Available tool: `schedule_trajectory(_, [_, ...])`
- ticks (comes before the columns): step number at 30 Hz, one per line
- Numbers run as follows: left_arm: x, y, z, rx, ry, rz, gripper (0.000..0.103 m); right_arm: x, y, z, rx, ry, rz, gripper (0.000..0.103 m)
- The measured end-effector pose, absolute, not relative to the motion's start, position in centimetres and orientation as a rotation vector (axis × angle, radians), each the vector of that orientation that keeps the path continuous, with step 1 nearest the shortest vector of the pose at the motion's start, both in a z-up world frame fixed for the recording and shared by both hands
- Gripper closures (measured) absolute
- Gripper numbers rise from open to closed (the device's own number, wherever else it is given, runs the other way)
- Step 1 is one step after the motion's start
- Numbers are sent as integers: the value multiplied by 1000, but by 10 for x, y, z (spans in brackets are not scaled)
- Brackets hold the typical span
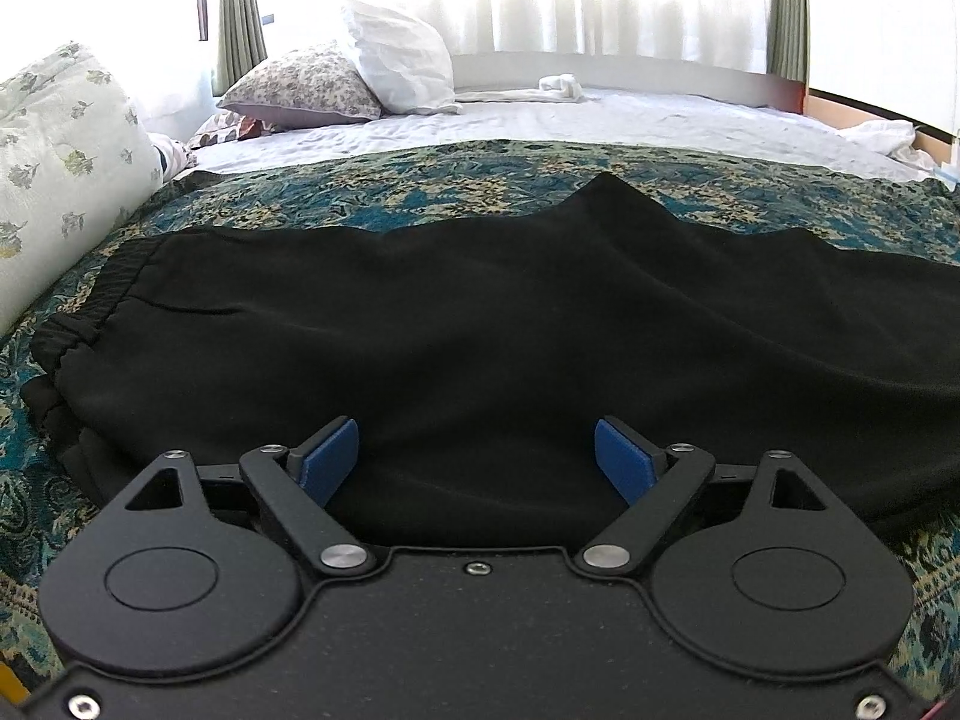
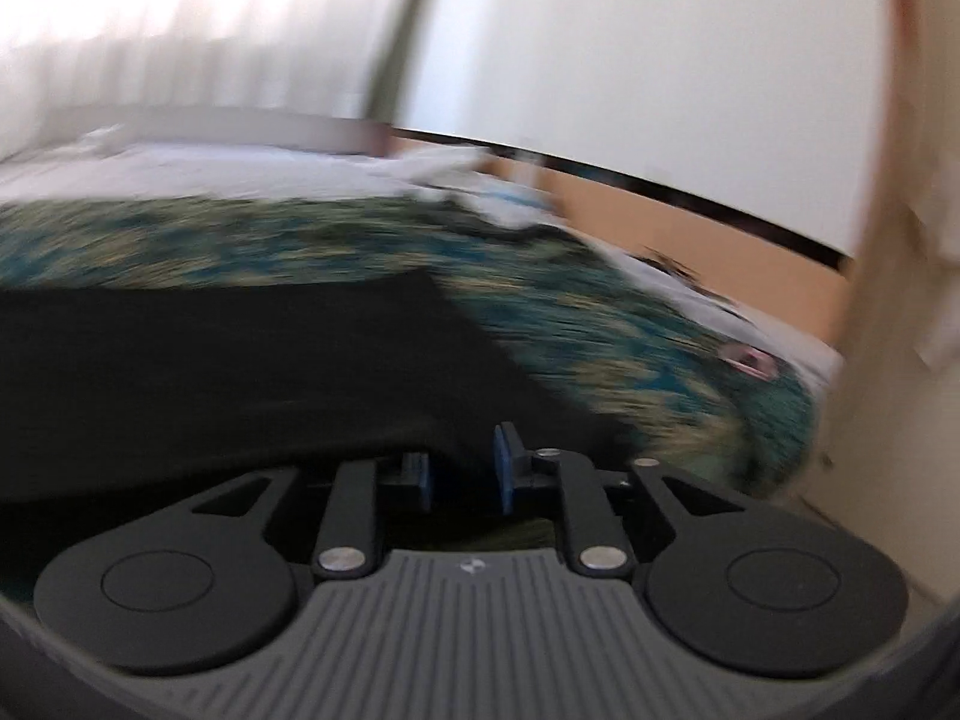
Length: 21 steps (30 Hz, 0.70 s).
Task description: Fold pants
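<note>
A: What is the largest element shown?
B: A bed, covered by a teal patterned bedspread with a white sheet beyond it.

A: Where do the pants lie?
B: The black pants lie flat across the bedspread, elastic waistband at the left of the left wrist view. In the blurred right wrist view, the leg end crosses from the left.

A: And beside them?
B: A floral pillow and a white pillow rest near the curtains.

A: How do the grippers stand?
B: The left gripper is spread wide over the near edge of the pants, pinching nothing. The right gripper has its blue pads nearly together with black cloth between them, apparently pinching the pants.
</note>
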State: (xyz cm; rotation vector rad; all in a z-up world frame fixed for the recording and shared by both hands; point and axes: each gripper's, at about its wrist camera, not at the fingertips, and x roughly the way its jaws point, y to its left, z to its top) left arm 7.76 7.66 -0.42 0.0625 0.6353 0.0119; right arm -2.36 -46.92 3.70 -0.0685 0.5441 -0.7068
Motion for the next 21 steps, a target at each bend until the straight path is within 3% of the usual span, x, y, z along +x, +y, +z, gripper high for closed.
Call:
schedule_trajectory(3, [77,74,-4,64,637,18,15,-37,-504,42,73,530,-665,67])
schedule_trajectory(8, [78,74,-4,64,638,18,15,-33,-492,39,-38,531,-691,65])
schedule_trajectory(10, [78,74,-4,65,638,16,15,-35,-492,43,-69,517,-729,37])
schedule_trajectory(11, [78,74,-4,65,637,17,15,-37,-493,45,-84,501,-777,10])
schedule_trajectory(12, [78,74,-4,64,637,14,15,-41,-496,48,-91,479,-801,2])
schedule_trajectory(21, [77,76,-4,62,634,6,15,-68,-536,62,32,560,-872,2])
